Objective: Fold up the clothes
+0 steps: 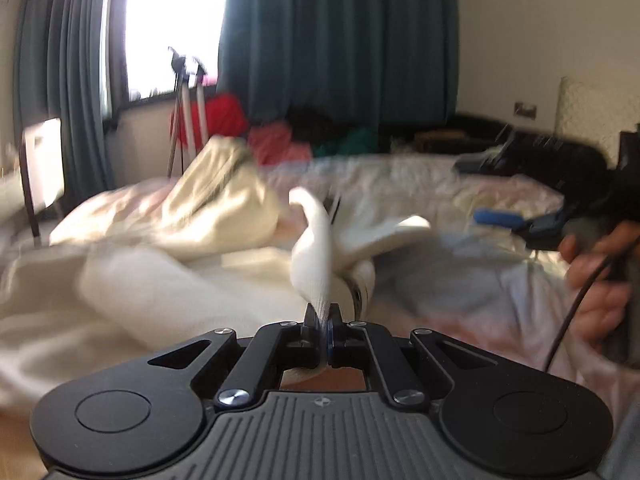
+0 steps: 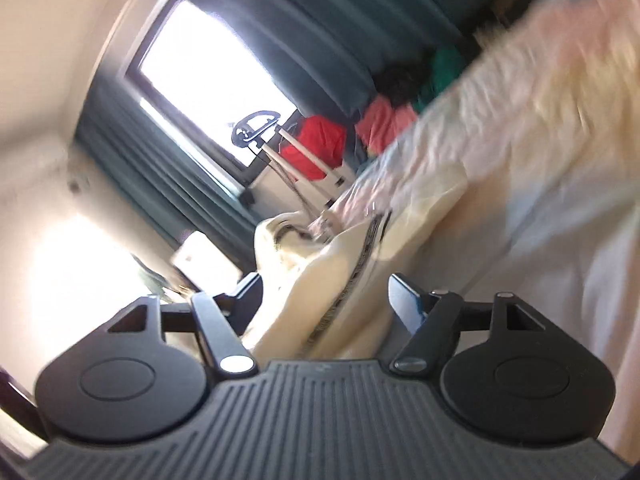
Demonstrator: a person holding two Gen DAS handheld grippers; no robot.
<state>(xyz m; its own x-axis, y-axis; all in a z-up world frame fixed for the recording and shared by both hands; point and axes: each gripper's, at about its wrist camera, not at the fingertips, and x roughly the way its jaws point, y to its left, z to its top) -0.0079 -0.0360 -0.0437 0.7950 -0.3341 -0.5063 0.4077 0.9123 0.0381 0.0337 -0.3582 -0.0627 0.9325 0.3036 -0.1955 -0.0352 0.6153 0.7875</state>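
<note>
Left gripper (image 1: 325,322): we see its jaws pinched tight on a fold of the white garment (image 1: 320,240).
White garment: it rises from the pinch and spreads over the bed (image 1: 460,280), blurred.
Right gripper (image 2: 326,300): we see the jaws standing apart; cream cloth (image 2: 320,280) with a dark patterned band lies between them, not pressed.
Right hand (image 1: 596,280): it holds the other gripper at the right edge of the left view.
Beyond the bed: coloured clothes (image 1: 280,142), teal curtains (image 1: 340,40), bright window (image 1: 176,20).

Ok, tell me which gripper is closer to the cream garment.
Left. The left gripper is shut on a fold of the cream garment. The right gripper is open, with the cloth between its jaws, not pinched.
</note>
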